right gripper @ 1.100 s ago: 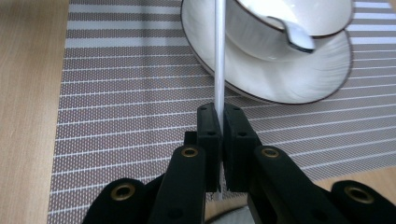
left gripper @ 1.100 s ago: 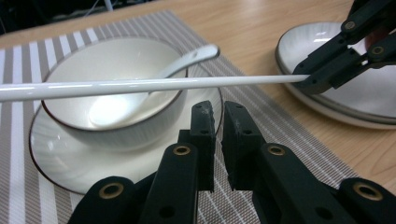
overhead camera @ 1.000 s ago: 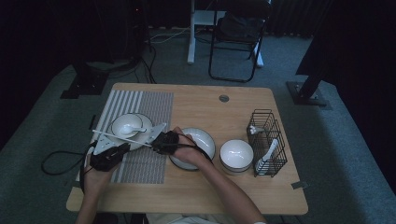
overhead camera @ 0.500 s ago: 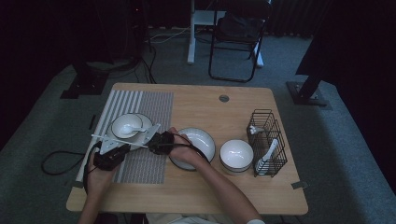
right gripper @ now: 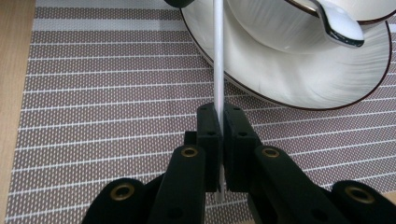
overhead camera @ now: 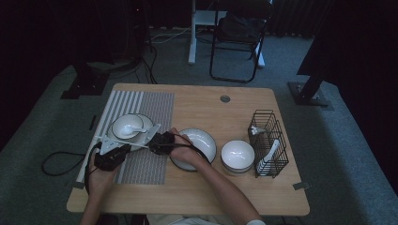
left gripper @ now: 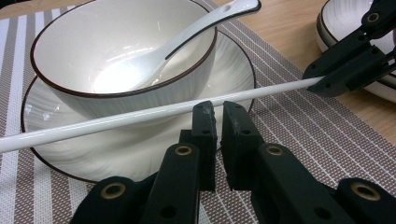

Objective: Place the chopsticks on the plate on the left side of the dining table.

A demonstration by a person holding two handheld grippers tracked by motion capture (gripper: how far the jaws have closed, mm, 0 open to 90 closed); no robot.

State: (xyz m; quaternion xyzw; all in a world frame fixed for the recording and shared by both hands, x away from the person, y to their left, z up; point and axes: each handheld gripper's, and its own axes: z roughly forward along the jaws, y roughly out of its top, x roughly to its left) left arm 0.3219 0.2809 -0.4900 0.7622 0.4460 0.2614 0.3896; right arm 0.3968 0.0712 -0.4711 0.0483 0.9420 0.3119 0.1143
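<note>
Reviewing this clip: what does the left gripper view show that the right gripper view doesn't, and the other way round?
Left gripper view: the bowl's inside with the spoon lying in it, the right claw clamped on the white stick's far end, another white dish behind it, and the shut left claw at the stick. Right gripper view: the stick seen lengthwise, pinched between that claw's own jaws. Shared: stick, bowl, spoon, the plate under the bowl, the striped placemat, the wooden table.
</note>
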